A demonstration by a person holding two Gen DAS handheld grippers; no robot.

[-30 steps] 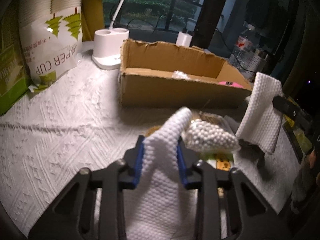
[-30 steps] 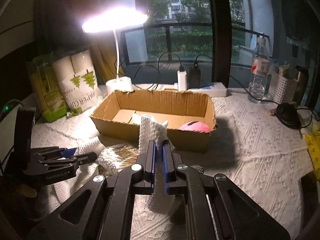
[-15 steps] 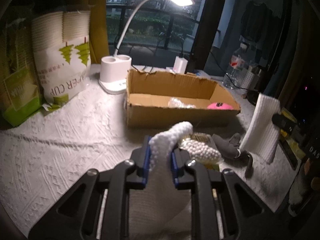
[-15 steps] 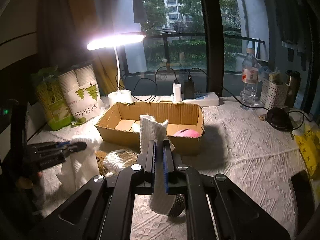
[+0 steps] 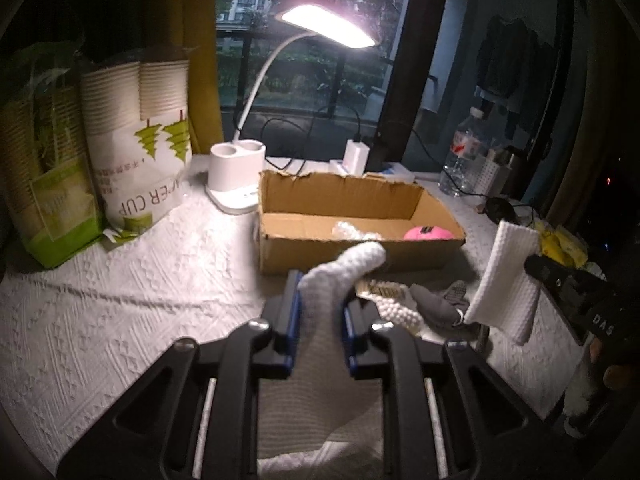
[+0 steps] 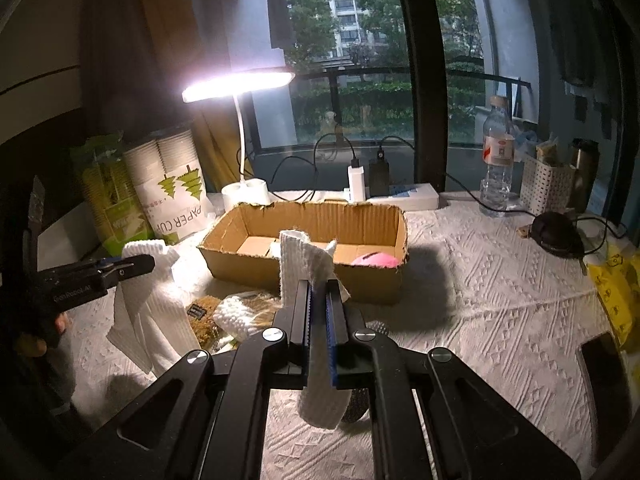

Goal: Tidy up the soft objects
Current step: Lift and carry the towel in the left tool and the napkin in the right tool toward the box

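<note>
While the desk lamp (image 6: 236, 84) lit the whole white embossed tablecloth on the table (image 6: 480, 300), both grippers were up off it, each holding one end of the same white waffle-textured cloth (image 5: 340, 276). The left gripper (image 5: 320, 312) had its blue-padded fingers clamped on a bunched corner that poked up and flopped toward the right, with the rest hanging below. The right gripper (image 6: 319, 300) had its fingers pressed tight together on another upright fold of that cloth, the tail dangling under them. Just behind sat the open brown cardboard box (image 6: 304, 220), with a pink round soft thing (image 6: 376, 259) inside near its right end. A clear bag of small white balls (image 6: 236, 312) lay on the table between the grippers, in front of the box.
</note>
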